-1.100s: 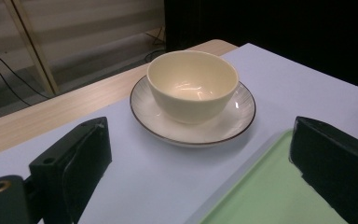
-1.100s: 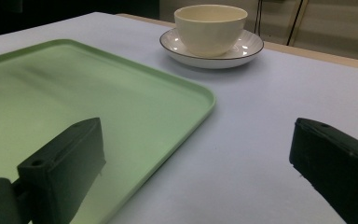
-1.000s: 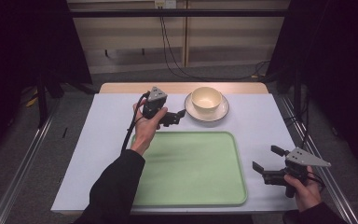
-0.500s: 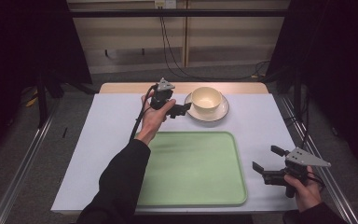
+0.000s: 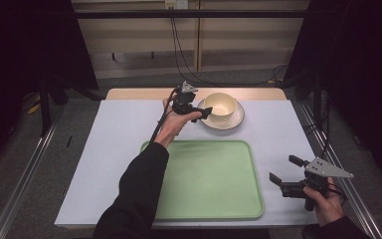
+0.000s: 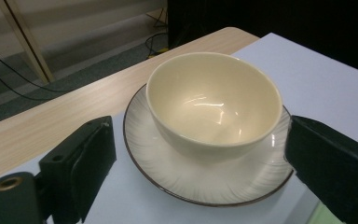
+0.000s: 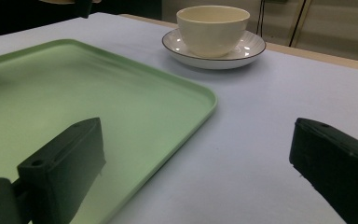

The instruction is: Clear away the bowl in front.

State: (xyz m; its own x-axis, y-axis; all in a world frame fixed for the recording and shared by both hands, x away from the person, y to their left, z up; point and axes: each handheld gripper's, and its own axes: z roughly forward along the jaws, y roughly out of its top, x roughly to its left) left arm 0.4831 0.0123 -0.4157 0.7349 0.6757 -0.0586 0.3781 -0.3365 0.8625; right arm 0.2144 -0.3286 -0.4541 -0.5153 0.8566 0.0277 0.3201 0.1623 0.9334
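Observation:
A cream bowl (image 5: 220,105) stands on a ribbed white saucer (image 5: 225,122) with a dark rim at the back of the table. My left gripper (image 5: 200,111) is open and held just left of the bowl, pointing at it. In the left gripper view the bowl (image 6: 214,102) and saucer (image 6: 168,172) sit between and beyond the two wide-spread jaws of the gripper (image 6: 198,137). My right gripper (image 5: 284,168) is open and holds nothing, low by the right edge of the green tray (image 5: 214,179). The right gripper view has the tray (image 7: 74,93), the bowl (image 7: 213,28) and the gripper (image 7: 196,140).
A pale blue mat (image 5: 104,149) covers the table, with a wooden strip (image 5: 139,93) along the far edge. The green tray lies empty at the front centre. Metal rails (image 5: 25,184) run down both sides of the table, and cables (image 5: 179,45) hang behind it.
My left gripper has moved right and farther back, from the mat left of the saucer up to the bowl's left side. The right gripper has stayed put.

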